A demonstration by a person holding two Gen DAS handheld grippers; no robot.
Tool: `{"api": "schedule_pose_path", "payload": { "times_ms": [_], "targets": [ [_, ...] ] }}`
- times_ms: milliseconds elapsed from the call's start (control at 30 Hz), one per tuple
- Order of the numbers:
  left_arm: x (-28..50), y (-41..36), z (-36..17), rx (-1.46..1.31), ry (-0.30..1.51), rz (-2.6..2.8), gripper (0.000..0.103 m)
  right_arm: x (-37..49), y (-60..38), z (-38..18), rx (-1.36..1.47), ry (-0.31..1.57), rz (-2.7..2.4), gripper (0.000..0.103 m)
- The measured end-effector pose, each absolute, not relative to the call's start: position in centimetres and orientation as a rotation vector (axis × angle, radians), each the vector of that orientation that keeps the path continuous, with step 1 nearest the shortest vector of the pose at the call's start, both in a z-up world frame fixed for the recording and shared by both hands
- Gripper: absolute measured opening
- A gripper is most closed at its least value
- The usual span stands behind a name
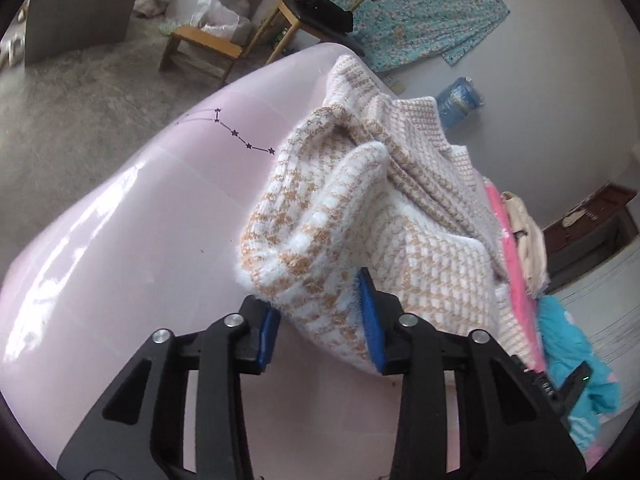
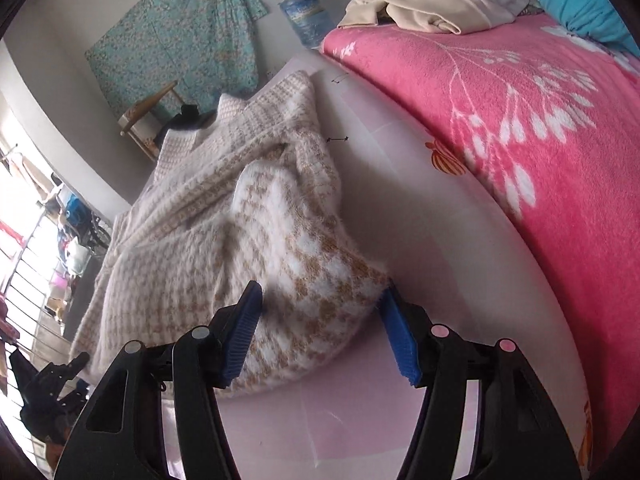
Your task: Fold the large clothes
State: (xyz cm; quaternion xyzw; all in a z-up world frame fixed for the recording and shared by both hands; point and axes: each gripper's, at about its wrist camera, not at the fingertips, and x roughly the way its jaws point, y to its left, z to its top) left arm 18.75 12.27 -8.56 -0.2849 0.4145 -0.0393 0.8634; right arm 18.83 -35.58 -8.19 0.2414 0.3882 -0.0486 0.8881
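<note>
Currently fuzzy tan-and-white houndstooth sweater (image 1: 372, 216) is lying bunched on the glossy pink sheet (image 1: 120, 240); left gripper (image 1: 320, 328) is sitting spread, knit fold between its blue ribbed pads; right gripper (image 2: 320, 328) is gaping wide, likewise straddling a fold.

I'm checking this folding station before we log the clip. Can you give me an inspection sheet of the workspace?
Surface: pale pink sheet, glossy, with a small star-line print.
Job's things: tan-and-white knit sweater, bunched and partly folded on the sheet.
Clutter: pink floral blanket, cream garment, turquoise fabric alongside.
Grippers: left hand-held gripper straddles a sweater fold, jaws apart; right hand-held gripper open around the sweater's near end.
Cables: nothing seen.
Surroundings: wooden stool, water jug, floral cloth on the wall.
</note>
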Motion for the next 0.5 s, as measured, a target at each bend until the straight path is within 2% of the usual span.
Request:
{"api": "schedule_pose_path", "payload": {
  "times_ms": [33, 67, 100, 133, 300, 500],
  "targets": [
    [19.0, 11.4, -8.3, -0.522, 0.869, -0.056, 0.024, 19.2, -35.1, -8.3, 0.476, 0.814, -0.112, 0.034],
    [19.1, 10.5, -8.0, -0.441, 0.864, -0.036, 0.017, 19.5, -34.9, -8.3, 0.469, 0.819, -0.106, 0.029],
    [18.8, 9.9, -7.5, -0.380, 0.848, -0.029, 0.013, 19.6, -34.8, -8.1, 0.463, 0.813, -0.104, 0.021],
    [18.5, 9.3, -6.8, -0.326, 0.824, -0.023, 0.011, 19.5, -34.5, -7.4, 0.439, 0.797, -0.099, 0.018],
    [16.5, 8.2, -2.4, -0.226, 0.711, -0.057, 0.008, 17.3, -33.2, -2.3, 0.323, 0.678, -0.090, 0.010],
    [13.0, 8.1, 1.4, -0.194, 0.671, -0.152, 0.008, 14.2, -34.0, 2.5, 0.315, 0.597, -0.063, 0.009]
  ]
}}
